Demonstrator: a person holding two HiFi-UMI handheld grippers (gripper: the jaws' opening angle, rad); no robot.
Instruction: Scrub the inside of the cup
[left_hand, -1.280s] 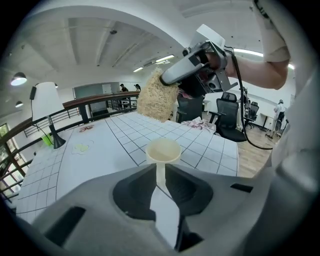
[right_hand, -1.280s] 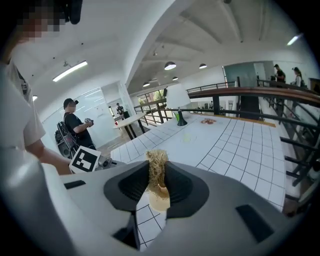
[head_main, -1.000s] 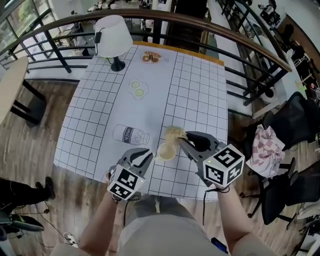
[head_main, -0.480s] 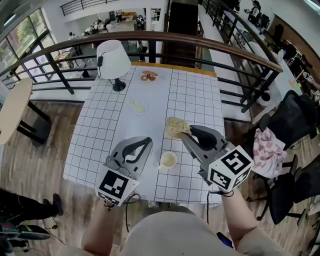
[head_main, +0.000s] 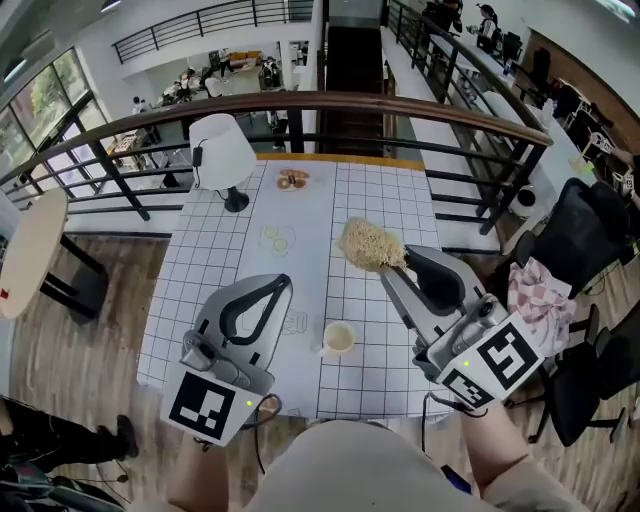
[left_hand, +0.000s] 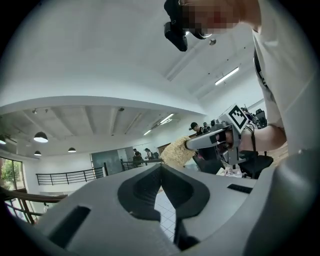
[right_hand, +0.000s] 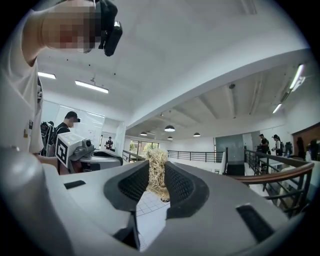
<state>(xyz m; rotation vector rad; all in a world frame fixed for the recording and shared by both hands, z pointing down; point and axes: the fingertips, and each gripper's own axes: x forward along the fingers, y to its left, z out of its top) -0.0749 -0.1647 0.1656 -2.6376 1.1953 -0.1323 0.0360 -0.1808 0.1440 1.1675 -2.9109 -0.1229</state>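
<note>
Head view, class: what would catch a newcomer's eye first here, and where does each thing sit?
The straw-coloured scrubber stands out first, pinched in the right hand-held gripper over the checked table. Nearer the person, the cup stands alone by the table's front edge, between the two grippers. The left hand-held gripper is shut and empty.

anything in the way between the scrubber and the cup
Nothing visible. The cup stands alone on the table, mouth open upward. The right gripper holds the scrubber farther out over the table, and the shut left gripper is off to the cup's left.
</note>
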